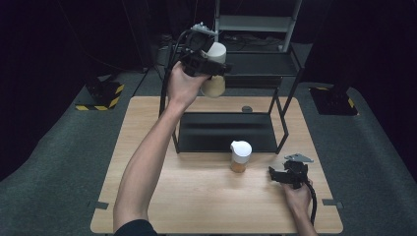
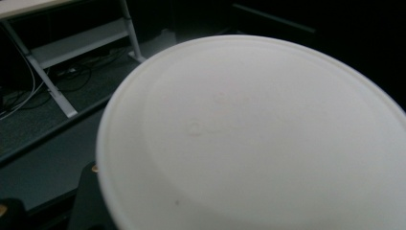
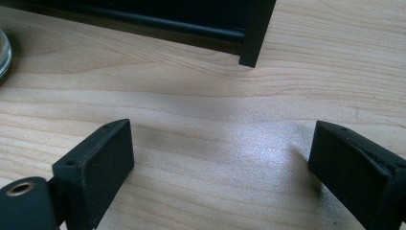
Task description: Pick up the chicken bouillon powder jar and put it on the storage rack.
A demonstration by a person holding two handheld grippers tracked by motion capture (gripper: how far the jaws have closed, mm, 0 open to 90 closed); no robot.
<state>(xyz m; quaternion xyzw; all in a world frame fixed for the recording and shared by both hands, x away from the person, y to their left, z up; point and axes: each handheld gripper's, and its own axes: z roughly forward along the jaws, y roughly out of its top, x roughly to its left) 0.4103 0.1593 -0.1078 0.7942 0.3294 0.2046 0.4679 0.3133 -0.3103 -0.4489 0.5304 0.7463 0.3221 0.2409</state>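
Note:
My left gripper (image 1: pixel 214 69) is raised high in front of the black rack's upper shelf (image 1: pixel 265 64). It is shut on a jar (image 1: pixel 214 84) with a white lid and pale tan contents, and the jar is tilted. That jar's white lid (image 2: pixel 258 139) sits close up in the left gripper view. A second jar (image 1: pixel 240 156) of the same kind stands upright on the wooden table (image 1: pixel 196 196), just in front of the rack. My right gripper (image 1: pixel 274 175) rests low on the table at the right. It is open (image 3: pixel 220 158), with bare wood between its jaws.
The black metal rack has a lower shelf (image 1: pixel 223 132) at table level, and one of its legs (image 3: pixel 256 33) stands just ahead of the right gripper. A glass rim (image 3: pixel 3 48) shows at the left edge of the right gripper view. A small dark disc (image 1: pixel 247 108) lies behind the rack.

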